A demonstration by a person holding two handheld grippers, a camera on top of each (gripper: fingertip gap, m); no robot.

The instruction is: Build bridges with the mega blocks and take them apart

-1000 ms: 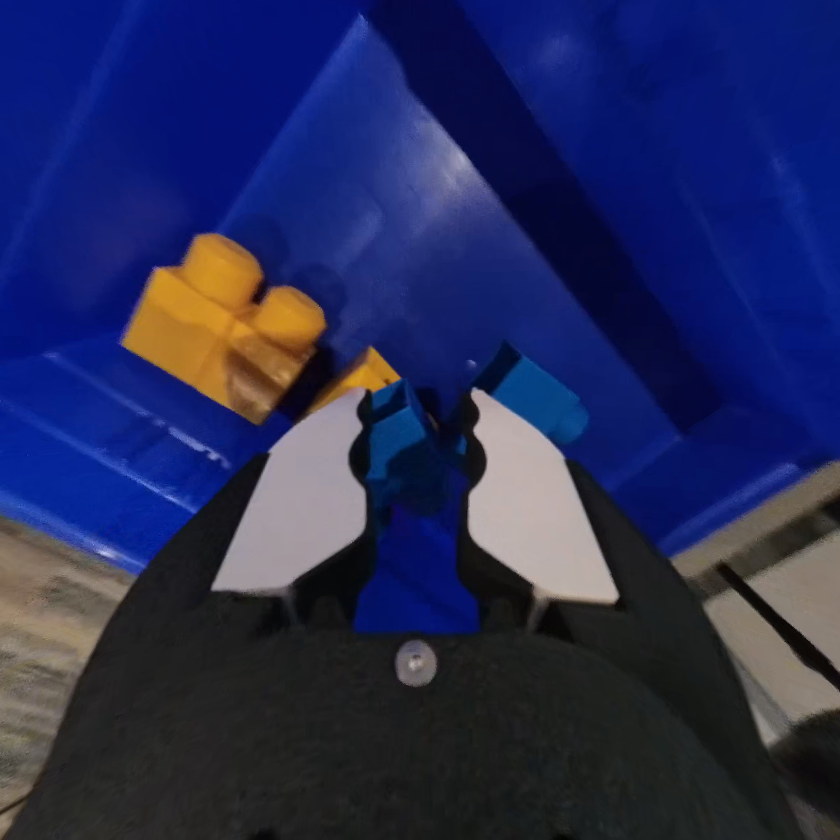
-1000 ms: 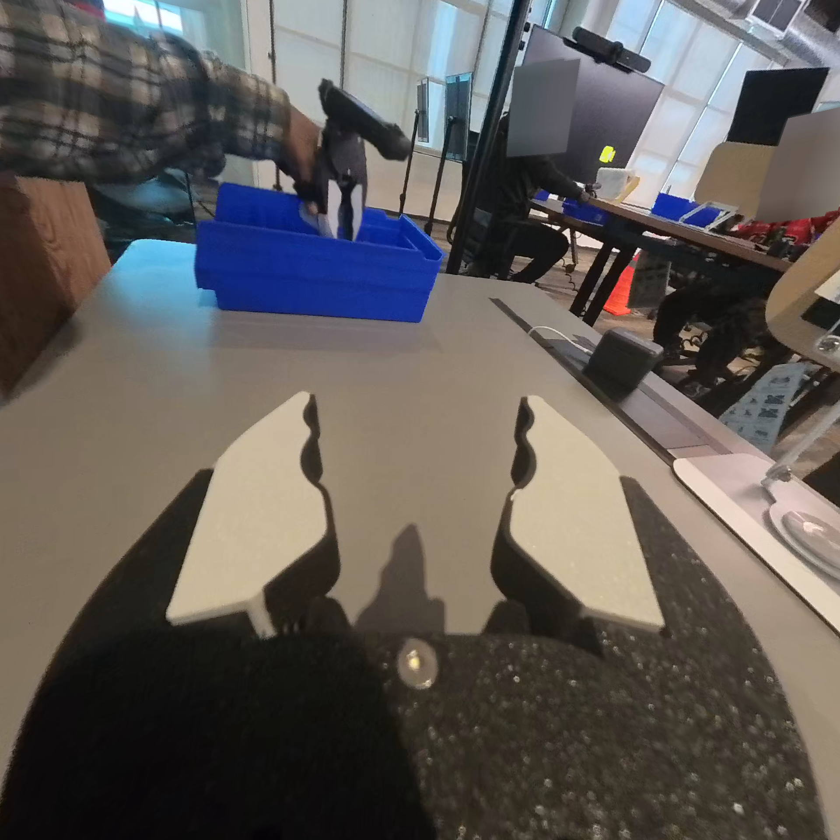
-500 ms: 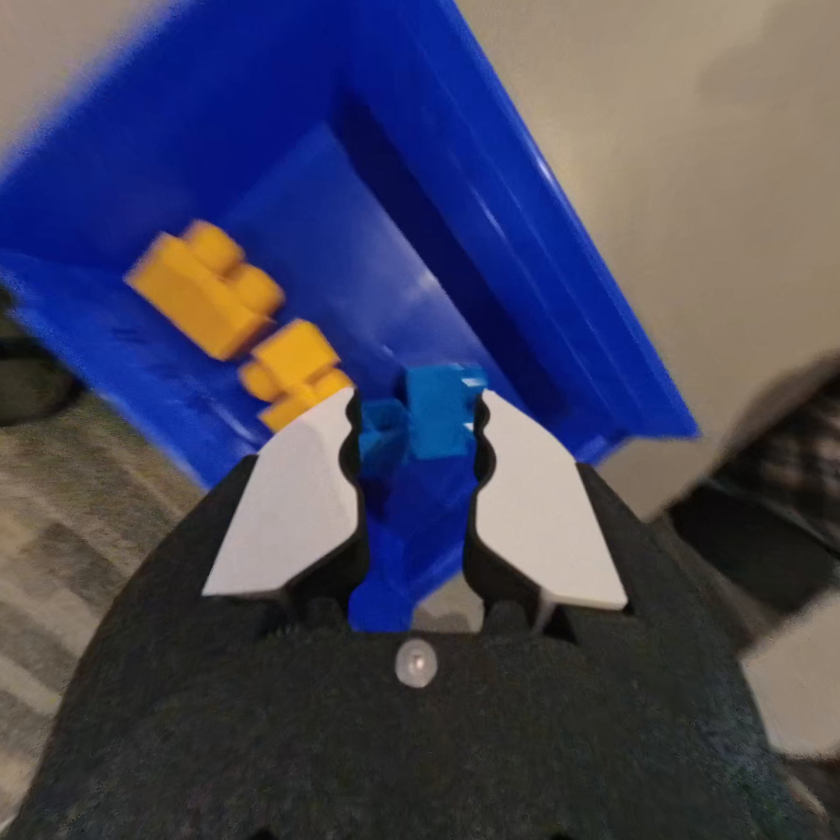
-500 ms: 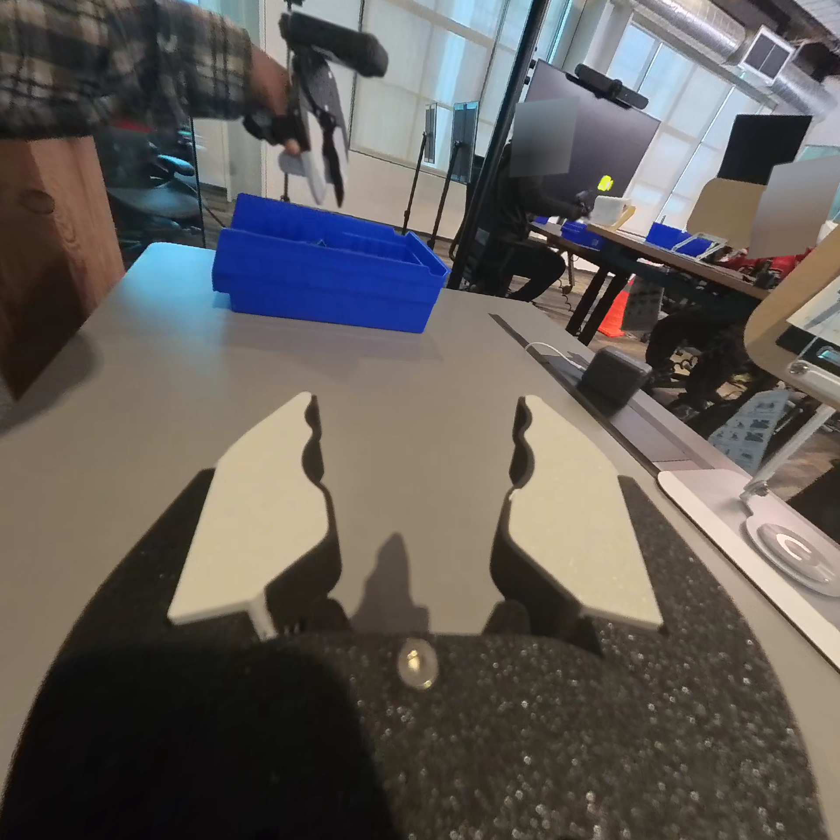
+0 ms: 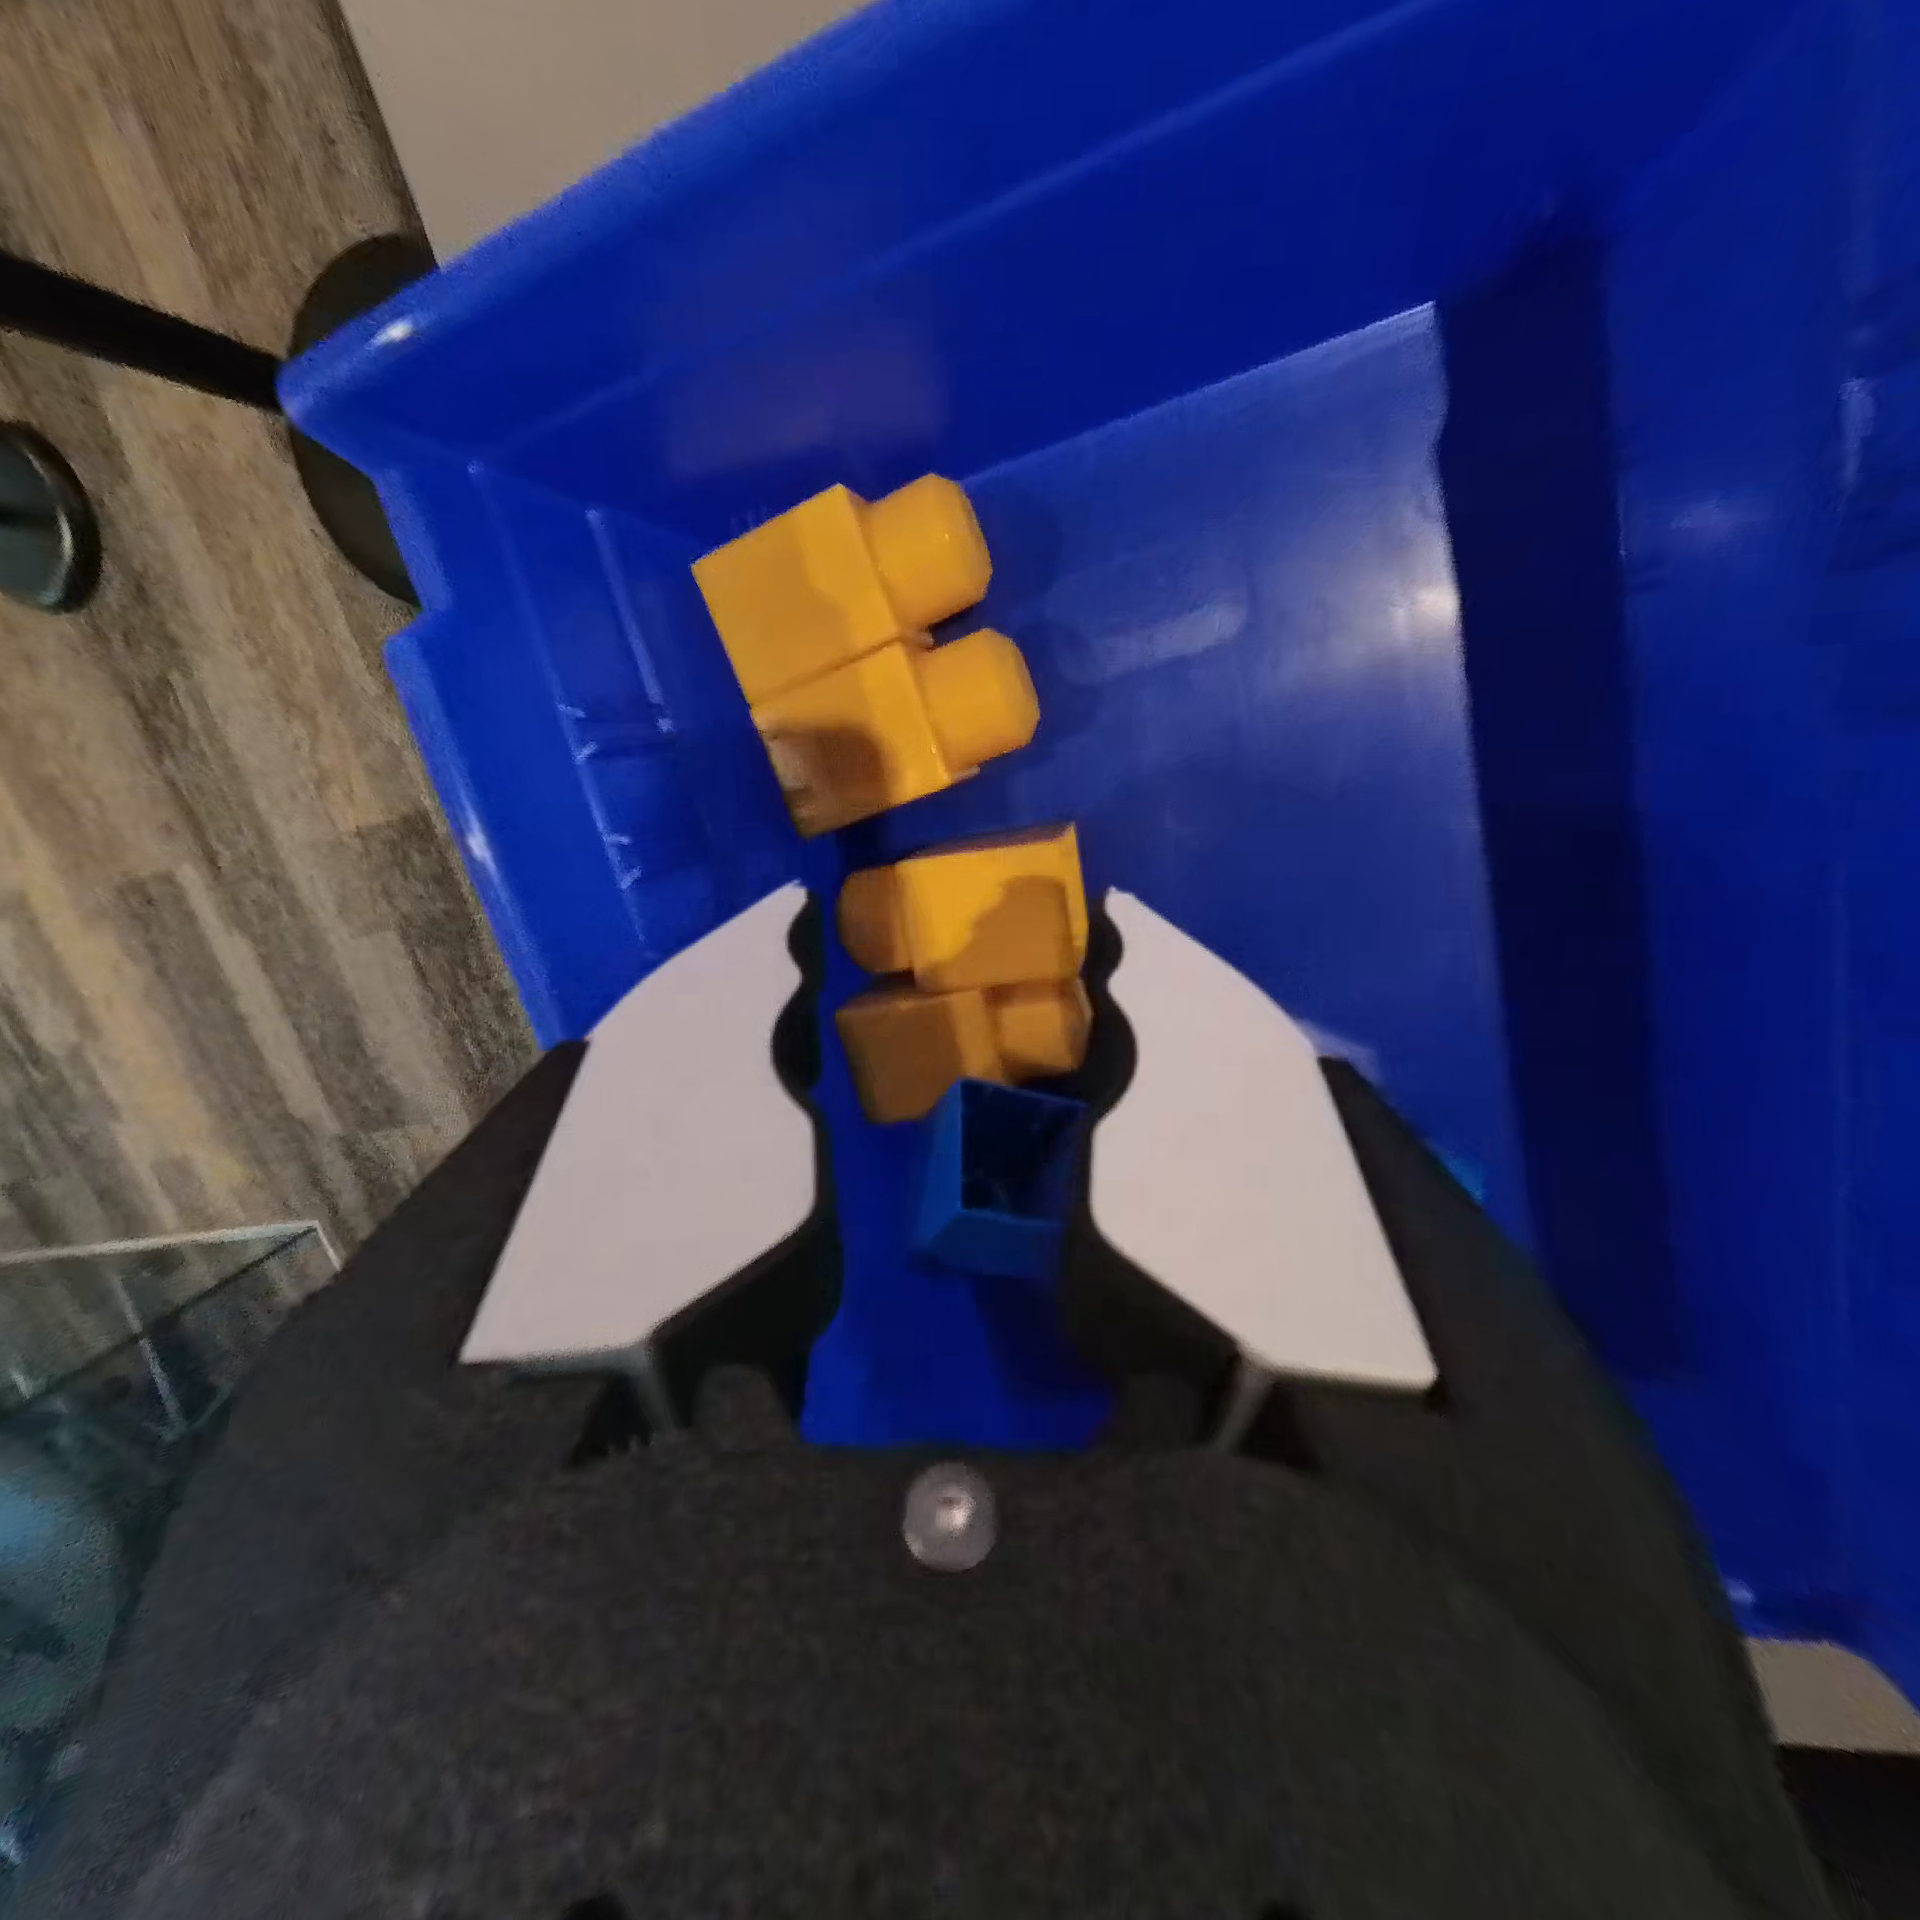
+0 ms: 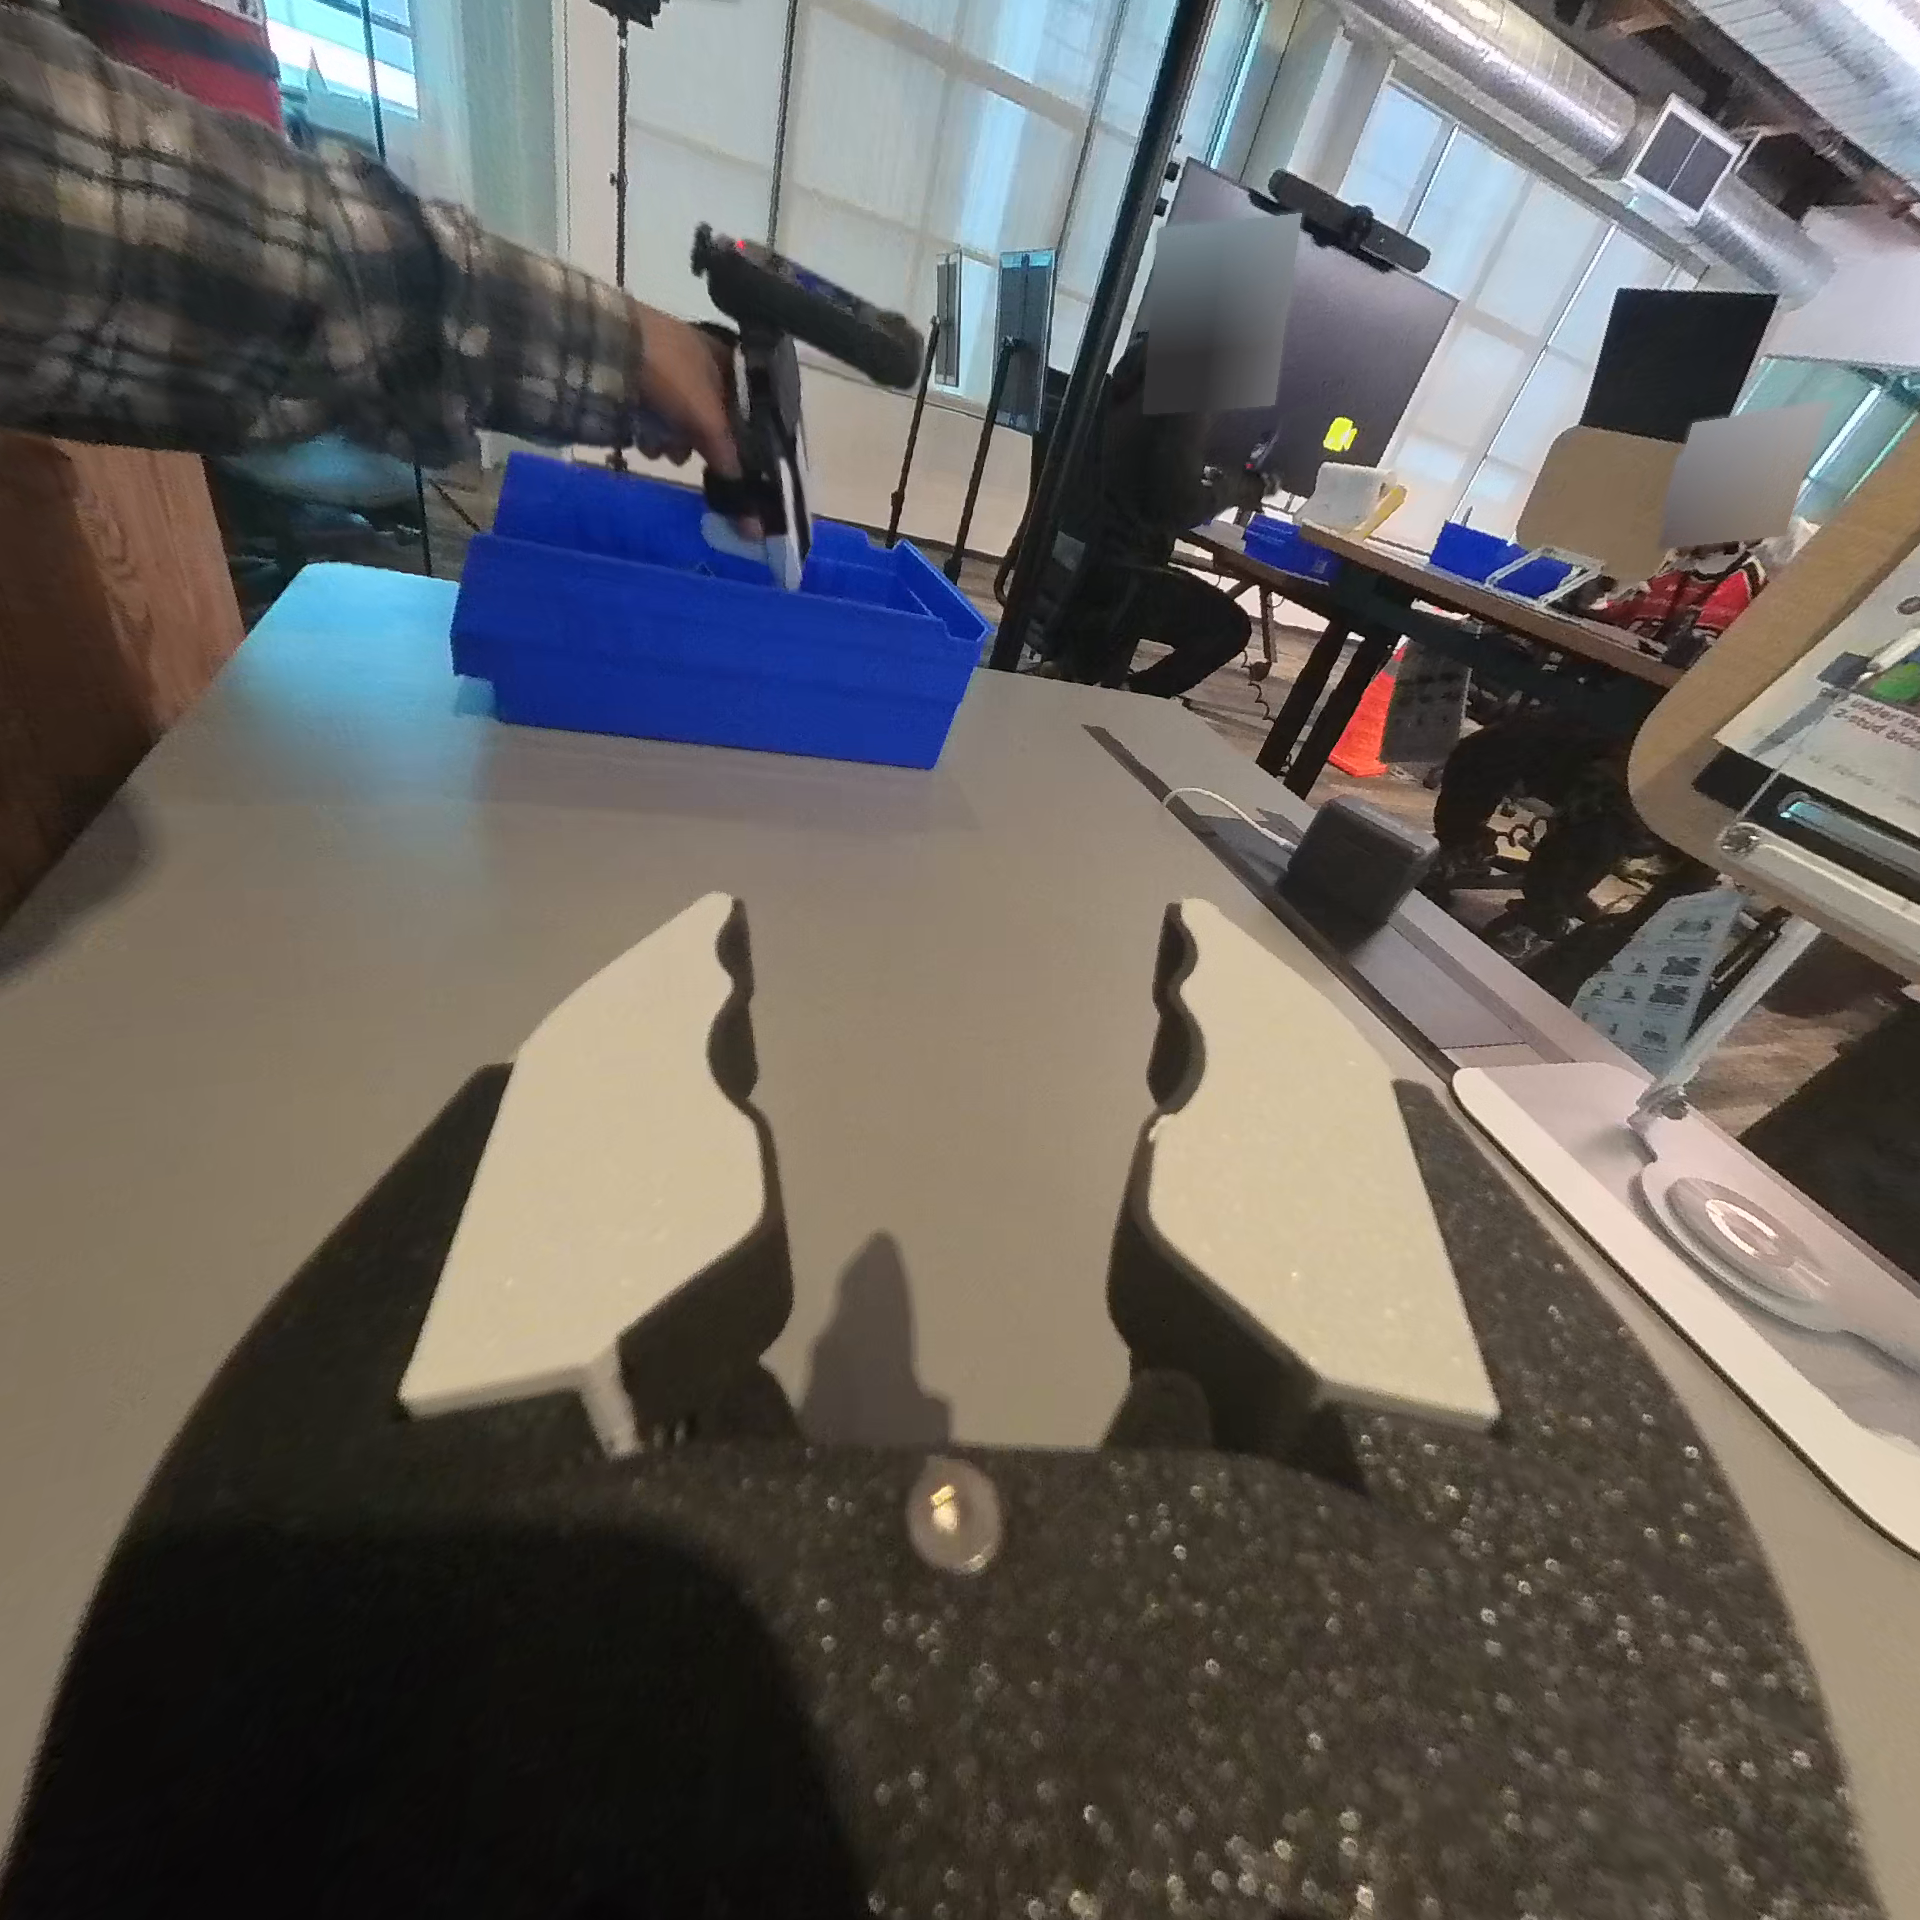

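Grey table (image 6: pixel 520 935) carries the blue bin (image 5: pixel 1351 520). My left gripper (image 5: pixel 956 997) hangs over it, apparently unclenched; yellow blocks (image 5: pixel 862 665) ahead, a blue block (image 5: pixel 997 1184) between its jaws. Closing askew could pinch both. My right gripper (image 6: pixel 951 997) gapes empty.

Three mega blocks lie inside the blue bin (image 5: pixel 1195 343). The yellow two-stud block (image 5: pixel 868 665) lies on its side near the bin's end wall. The second yellow block (image 5: pixel 961 982) lies just beside it. The small blue block (image 5: pixel 997 1195), hollow underside showing, touches that one.
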